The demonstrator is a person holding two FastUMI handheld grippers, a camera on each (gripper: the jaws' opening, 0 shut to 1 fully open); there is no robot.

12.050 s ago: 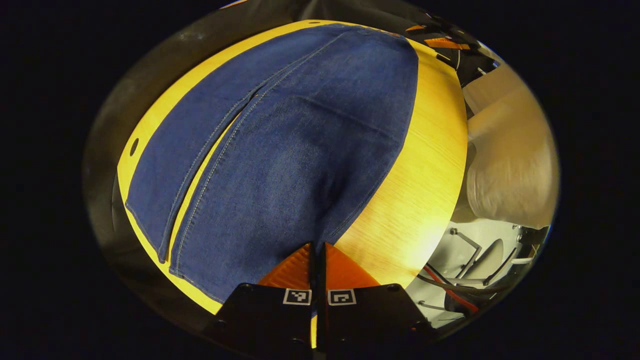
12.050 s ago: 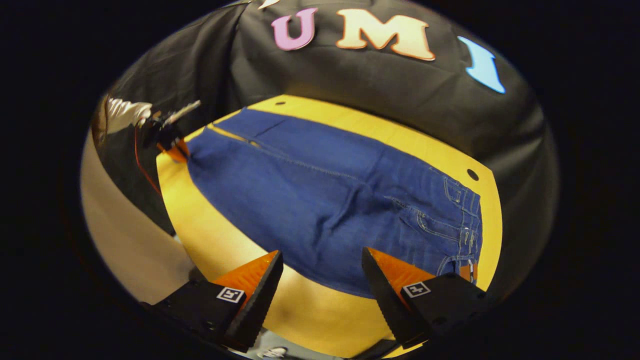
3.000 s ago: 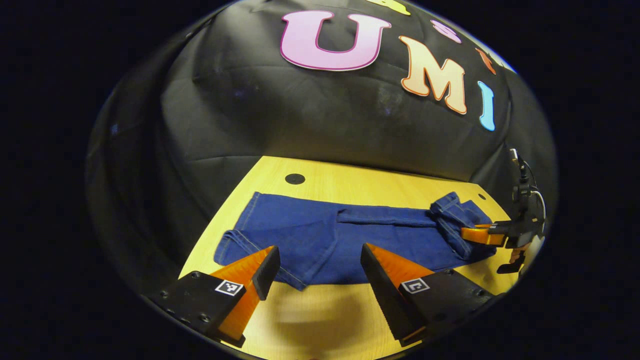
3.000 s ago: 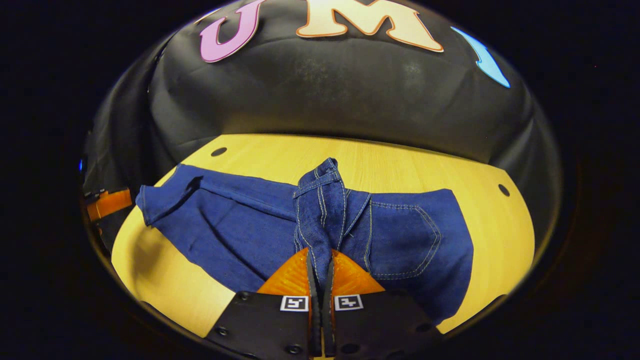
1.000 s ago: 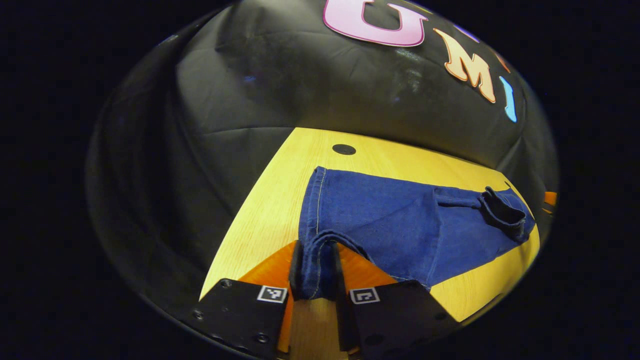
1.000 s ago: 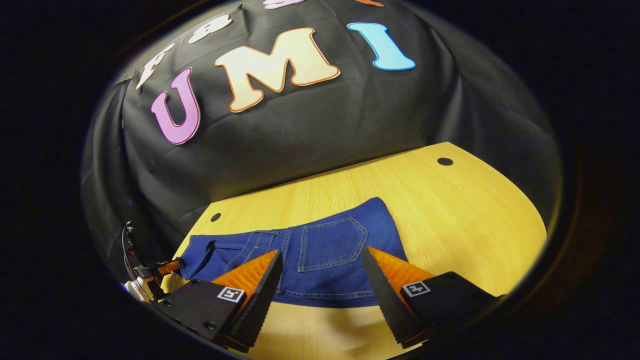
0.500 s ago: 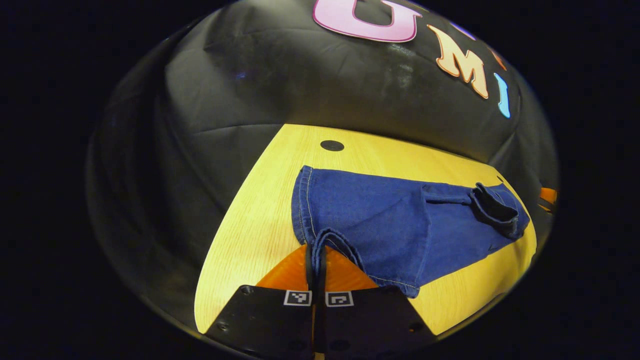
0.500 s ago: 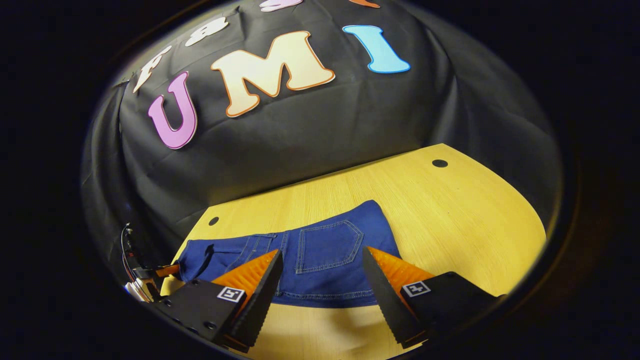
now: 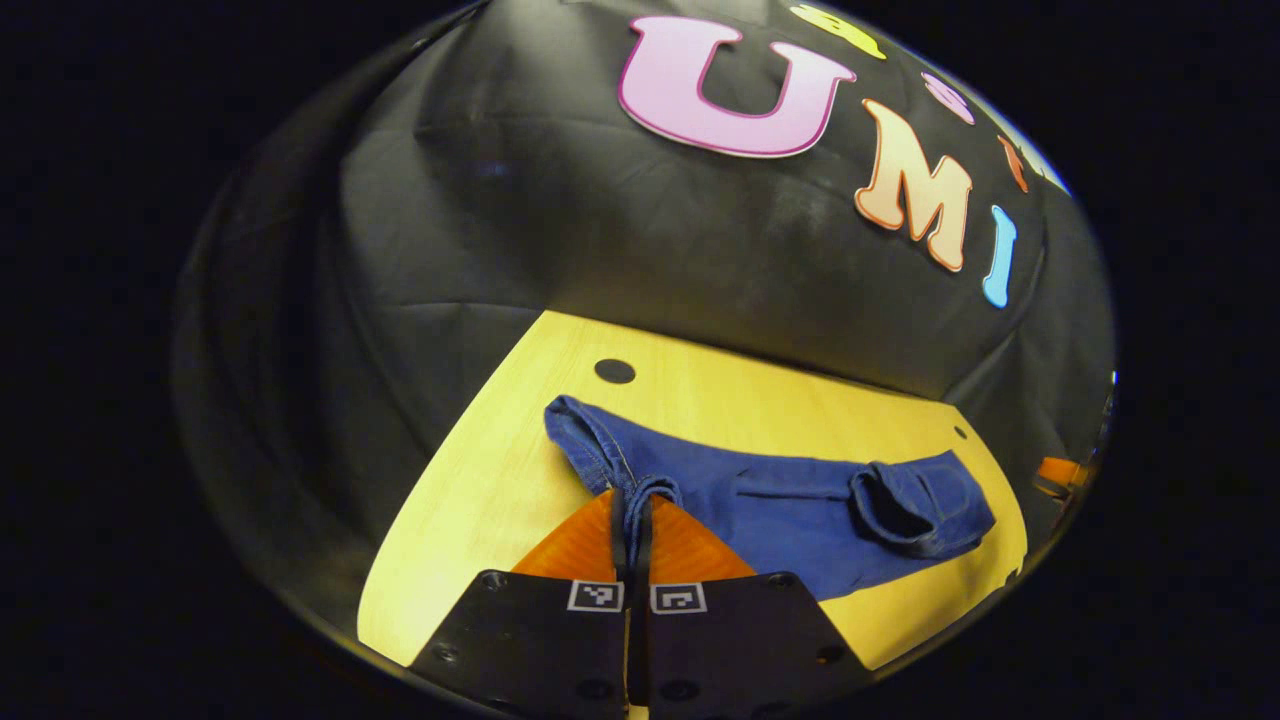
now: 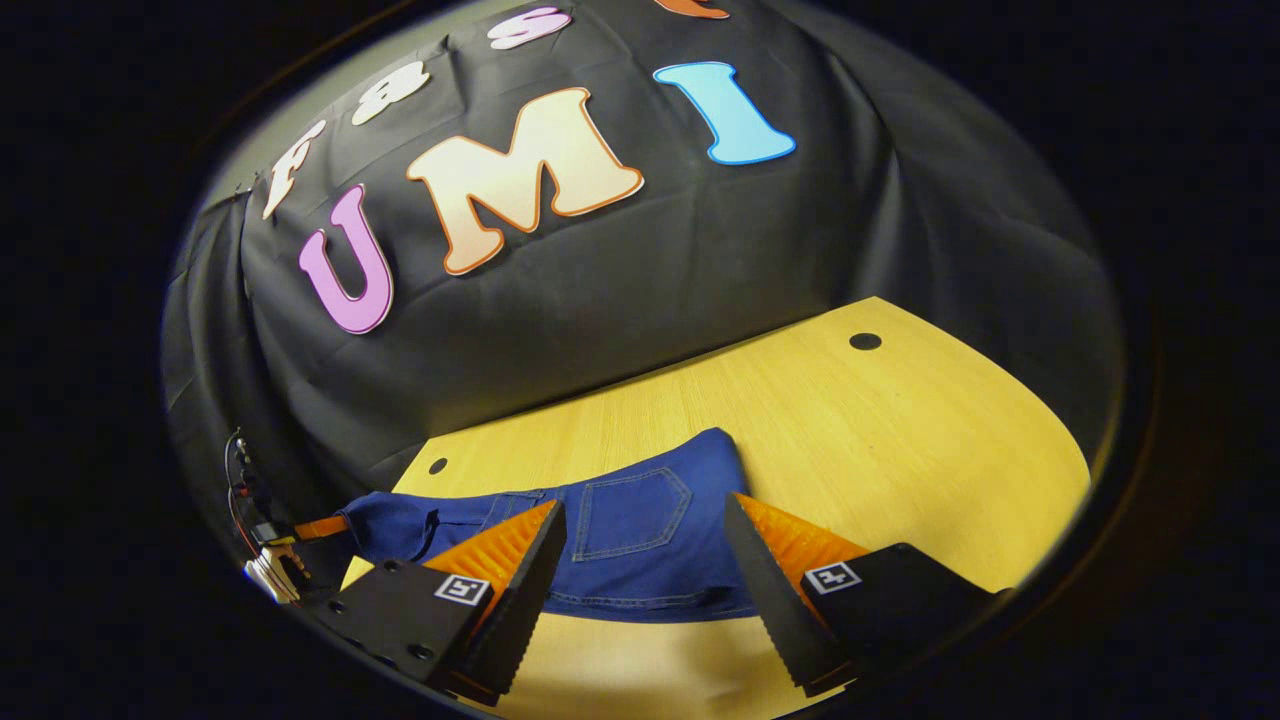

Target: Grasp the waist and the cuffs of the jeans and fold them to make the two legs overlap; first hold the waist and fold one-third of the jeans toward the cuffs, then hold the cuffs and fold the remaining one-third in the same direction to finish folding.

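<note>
Left gripper view: left gripper [image 9: 632, 505] jaws pinch the jeans [image 9: 790, 500] cuffs; right gripper [image 10: 640, 555] jaws spread above them.

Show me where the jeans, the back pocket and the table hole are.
jeans [image 9: 790, 510]: left gripper view, middle of the denim.
back pocket [image 10: 630, 512]: right gripper view, pocket centre.
table hole [image 10: 865, 341]: right gripper view, the dark hole itself.

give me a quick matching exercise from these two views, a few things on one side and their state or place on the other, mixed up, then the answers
Things:
1. left gripper
2. right gripper
3. jeans
4. table

States or places:
A. open, hanging above the denim
B. yellow wood, with small dark round holes
C. shut on the cuff end
D. blue, lying part folded with a back pocket facing up

Pairs: 1-C, 2-A, 3-D, 4-B
</note>
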